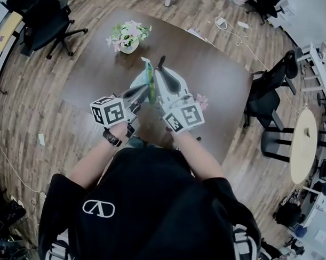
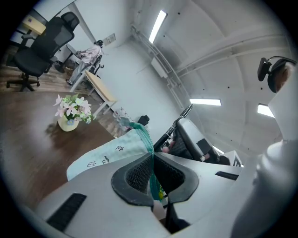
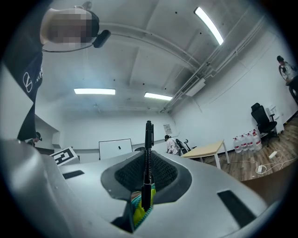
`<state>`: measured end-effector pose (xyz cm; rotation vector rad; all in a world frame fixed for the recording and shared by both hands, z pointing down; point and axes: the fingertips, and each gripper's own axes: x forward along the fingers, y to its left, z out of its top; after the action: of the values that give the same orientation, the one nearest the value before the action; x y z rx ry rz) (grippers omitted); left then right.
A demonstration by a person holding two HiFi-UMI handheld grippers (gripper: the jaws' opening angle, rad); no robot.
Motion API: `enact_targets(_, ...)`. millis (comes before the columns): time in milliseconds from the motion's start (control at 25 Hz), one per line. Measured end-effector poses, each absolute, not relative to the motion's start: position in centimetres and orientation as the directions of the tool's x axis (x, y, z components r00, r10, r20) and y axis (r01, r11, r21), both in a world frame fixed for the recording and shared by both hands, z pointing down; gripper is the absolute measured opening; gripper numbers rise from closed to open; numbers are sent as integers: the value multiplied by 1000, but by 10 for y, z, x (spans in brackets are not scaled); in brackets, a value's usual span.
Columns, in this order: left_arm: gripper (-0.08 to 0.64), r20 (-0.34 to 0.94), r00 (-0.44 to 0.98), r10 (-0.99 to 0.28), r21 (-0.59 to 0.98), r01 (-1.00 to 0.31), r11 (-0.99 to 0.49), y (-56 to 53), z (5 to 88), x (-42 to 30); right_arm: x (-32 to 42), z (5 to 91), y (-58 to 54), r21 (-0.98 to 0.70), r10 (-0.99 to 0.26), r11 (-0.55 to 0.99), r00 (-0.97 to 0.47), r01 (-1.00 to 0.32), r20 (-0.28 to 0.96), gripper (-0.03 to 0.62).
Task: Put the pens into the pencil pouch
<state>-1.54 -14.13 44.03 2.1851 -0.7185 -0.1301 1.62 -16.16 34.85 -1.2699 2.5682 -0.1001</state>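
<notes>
The left gripper (image 2: 152, 158) is pinching the pencil pouch (image 2: 107, 155) rim, the right gripper (image 3: 148, 169) a black pen (image 3: 148, 139) — with the mouth sagging, the pen may be slipping outside

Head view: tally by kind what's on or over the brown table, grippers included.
Grippers: 2 (left gripper, right gripper)
Pen: 1
Pouch: 1
Flower pot: 1
Small pink item, kind unclear: 1
Total: 6
</notes>
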Motion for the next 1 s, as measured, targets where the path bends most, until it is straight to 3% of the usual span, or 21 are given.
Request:
enact_targets(680,15,74,842,-535,739,-407,-537,-144,414,-11,13,368,-165,-264,-761,647,-627,-716,-165,43)
enact_targets(800,15,77,837,-542,736,-414,-536,-145,414,-13,14,363,-158,-239,-744,667,-644,-706,-175,78)
enact_targets(1000,15,74,835,-546,736,-415,-535,-147,414,-15,13,361,-155,-215,-739,674,-653,-707,-168,81)
